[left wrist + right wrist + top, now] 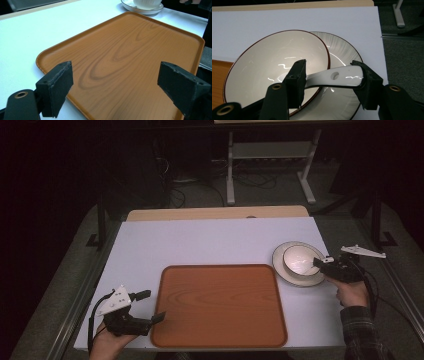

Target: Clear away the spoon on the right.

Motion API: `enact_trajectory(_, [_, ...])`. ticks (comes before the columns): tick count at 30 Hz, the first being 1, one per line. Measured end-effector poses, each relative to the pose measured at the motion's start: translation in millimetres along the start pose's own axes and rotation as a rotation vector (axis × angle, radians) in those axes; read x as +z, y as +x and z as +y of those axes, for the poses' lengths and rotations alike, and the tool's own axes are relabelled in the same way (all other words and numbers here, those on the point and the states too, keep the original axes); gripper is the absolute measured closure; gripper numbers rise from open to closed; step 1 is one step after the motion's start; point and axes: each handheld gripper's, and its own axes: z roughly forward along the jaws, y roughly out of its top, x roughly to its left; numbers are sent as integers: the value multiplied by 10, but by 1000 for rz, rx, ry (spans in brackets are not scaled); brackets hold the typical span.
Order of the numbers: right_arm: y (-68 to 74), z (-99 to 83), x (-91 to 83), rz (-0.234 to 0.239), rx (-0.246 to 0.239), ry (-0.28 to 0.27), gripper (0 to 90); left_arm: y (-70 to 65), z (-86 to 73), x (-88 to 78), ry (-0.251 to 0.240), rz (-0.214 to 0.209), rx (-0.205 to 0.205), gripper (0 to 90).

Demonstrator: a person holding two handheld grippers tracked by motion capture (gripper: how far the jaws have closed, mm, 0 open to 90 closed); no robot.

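A white bowl (269,65) with a dark rim sits on a white plate (342,52) at the table's right side. A white spoon (342,76) lies in the bowl, and its handle with a hole sticks out over the plate. My right gripper (330,66) reaches over the bowl (299,258) from the right. The handle lies between its jaws with its end against the right jaw, and the left jaw stands in front of the spoon's neck. My left gripper (152,305) rests open at the near left corner of a wooden tray (220,305) and holds nothing.
The tray (125,62) lies bare in the middle of the white table (200,242). The plate (280,265) stands just right of the tray's far corner. Past the table's far edge there are a metal stand and cables on the floor.
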Motion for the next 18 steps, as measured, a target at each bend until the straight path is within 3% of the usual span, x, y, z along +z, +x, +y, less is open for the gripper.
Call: enact_trajectory(18, [127,147,-142,26,-44,-107,684,0,0,1,0,0,2,129])
